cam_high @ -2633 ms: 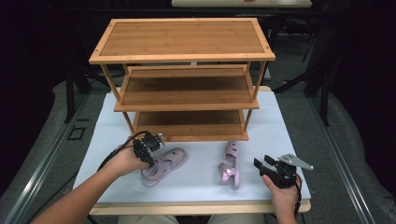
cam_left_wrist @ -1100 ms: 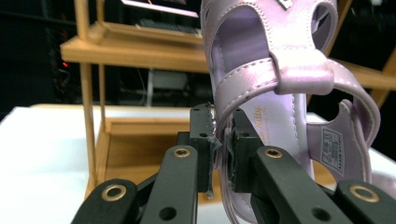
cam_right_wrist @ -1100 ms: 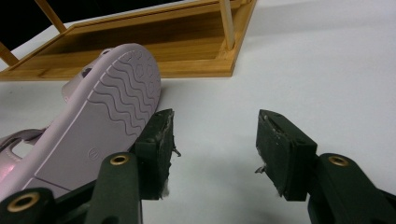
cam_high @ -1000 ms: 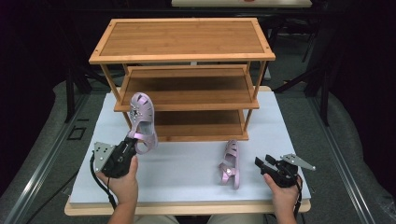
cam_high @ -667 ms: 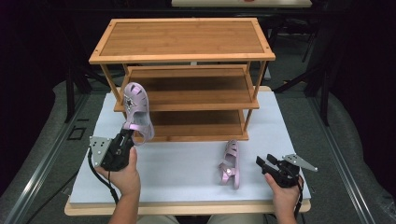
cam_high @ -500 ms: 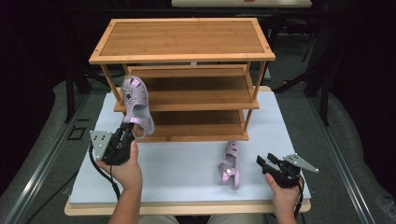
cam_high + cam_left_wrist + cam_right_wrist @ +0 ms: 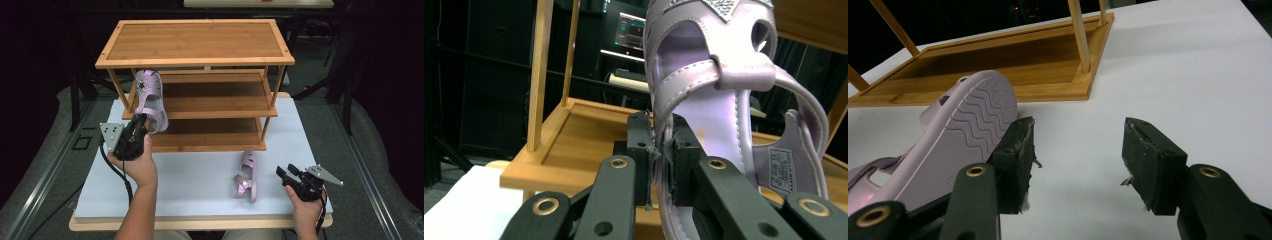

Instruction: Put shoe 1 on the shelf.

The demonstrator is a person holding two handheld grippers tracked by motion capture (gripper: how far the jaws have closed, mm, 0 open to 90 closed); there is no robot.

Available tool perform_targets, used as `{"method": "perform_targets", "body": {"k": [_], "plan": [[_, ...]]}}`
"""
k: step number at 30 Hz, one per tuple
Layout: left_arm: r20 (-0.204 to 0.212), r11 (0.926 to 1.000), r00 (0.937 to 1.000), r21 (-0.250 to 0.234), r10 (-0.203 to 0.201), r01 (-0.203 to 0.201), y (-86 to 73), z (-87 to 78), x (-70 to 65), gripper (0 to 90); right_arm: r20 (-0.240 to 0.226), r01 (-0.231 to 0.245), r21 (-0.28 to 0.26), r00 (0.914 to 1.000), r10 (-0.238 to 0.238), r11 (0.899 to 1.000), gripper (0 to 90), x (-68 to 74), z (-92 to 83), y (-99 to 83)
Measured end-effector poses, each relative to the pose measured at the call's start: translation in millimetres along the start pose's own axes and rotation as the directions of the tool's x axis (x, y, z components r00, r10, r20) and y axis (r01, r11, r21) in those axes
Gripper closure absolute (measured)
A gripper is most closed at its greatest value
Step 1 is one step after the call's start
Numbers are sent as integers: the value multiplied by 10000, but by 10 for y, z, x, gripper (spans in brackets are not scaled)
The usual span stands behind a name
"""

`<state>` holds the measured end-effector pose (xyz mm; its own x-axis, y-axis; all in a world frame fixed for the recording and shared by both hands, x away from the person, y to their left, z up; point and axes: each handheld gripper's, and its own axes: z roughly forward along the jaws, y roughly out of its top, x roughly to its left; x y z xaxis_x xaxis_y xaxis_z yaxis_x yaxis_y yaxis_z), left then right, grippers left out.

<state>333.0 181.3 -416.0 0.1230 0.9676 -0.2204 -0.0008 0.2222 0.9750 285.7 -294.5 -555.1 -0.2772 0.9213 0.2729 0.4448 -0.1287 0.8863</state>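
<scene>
Two lilac sandals: the left gripper [image 7: 141,121] pinches the strap of one sandal [image 7: 148,97], held upright at the wooden rack's [image 7: 200,60] left post. The other sandal [image 7: 246,176] lies on the white surface [image 7: 190,175] beside the right gripper [image 7: 283,175], whose jaws gape empty.

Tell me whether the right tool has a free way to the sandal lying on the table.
Probably yes. The right tool is open beside the sandal, which lies on its side on the white table; nothing stands between them.

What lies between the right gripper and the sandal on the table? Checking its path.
Bare white tabletop separates the right gripper from the sandal, per the high view.
</scene>
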Motion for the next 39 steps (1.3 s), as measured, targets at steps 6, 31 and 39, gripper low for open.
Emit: {"method": "perform_targets", "body": {"k": [6,31,39], "plan": [[-39,10000,10000,-73,-11,10,68,81,-12,828,2,-133,-138,9999,133,9998,465,-12,-9,0],[-333,9991,9993,405,159,-146,167,639,-203,828,35,-232,-170,9997,233,9996,466,-40,-20,1],[-366,9980,9990,589,264,-242,183,798,-320,828,60,-254,-190,9997,255,9995,467,-53,-21,-1]]}}
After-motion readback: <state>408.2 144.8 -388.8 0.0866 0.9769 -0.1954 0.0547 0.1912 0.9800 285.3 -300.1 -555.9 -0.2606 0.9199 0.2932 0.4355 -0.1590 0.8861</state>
